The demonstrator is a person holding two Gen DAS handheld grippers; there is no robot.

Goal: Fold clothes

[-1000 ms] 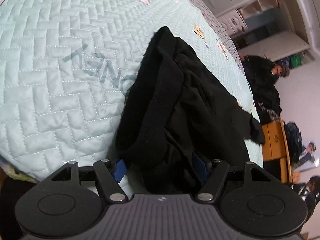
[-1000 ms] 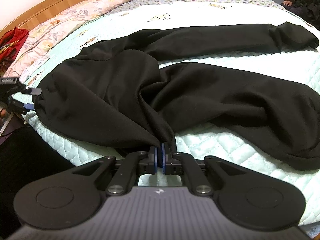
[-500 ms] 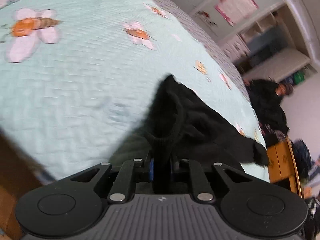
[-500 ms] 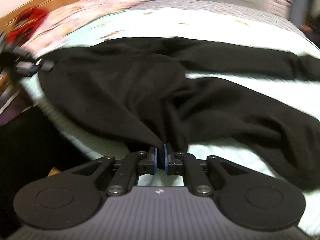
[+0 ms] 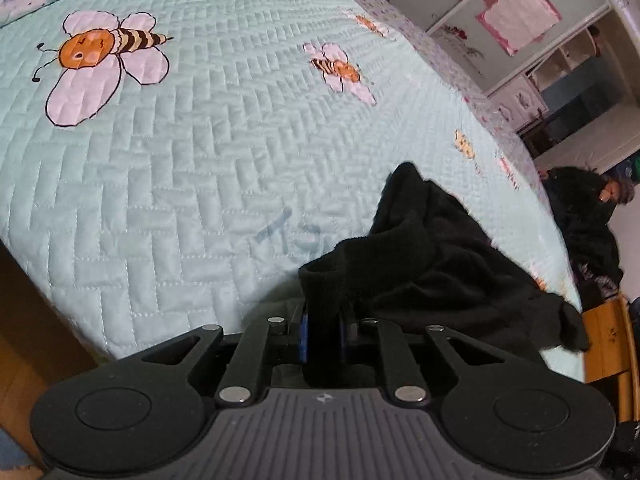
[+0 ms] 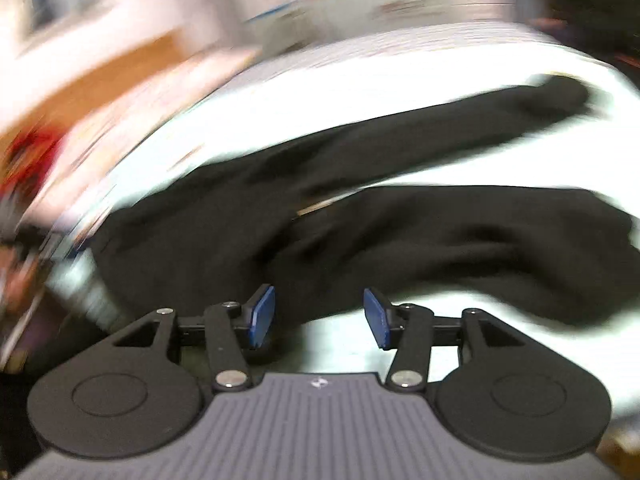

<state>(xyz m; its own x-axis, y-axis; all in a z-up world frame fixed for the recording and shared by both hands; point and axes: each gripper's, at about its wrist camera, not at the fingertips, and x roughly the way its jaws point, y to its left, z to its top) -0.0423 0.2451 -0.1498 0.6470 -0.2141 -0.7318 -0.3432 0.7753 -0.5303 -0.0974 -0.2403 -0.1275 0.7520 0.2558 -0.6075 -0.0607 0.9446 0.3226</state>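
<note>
The folding has hardly begun, I think. A pair of black trousers [image 6: 400, 236] lies on the bed, on a pale green quilt [image 5: 192, 168] that has bees sewn on it. In the right wrist view the picture is very blurry, but you can tell the two legs are long and spread apart, with a strip of bright quilt between them, so no leg lies on top of the other yet. The cloth looks bumpy and wrinkled, not flat. The left gripper [image 5: 323, 332] is squeezed tight on a thick ribbed edge of the trousers, likely the waistband [image 5: 360, 264], near the edge of the bed, and the cloth bunches up in a heap just past it. The right gripper [image 6: 318, 314] is opening its jaws now. Its blue pads [image 6: 262, 312] stand apart and do not press on anything; dark cloth lies just beyond them, and I cannot tell if it touches them. So one end is held and the other side is let go. What is left is most of the job: smooth the trousers flat, lay one leg over the other, then fold them up short and neat.
</note>
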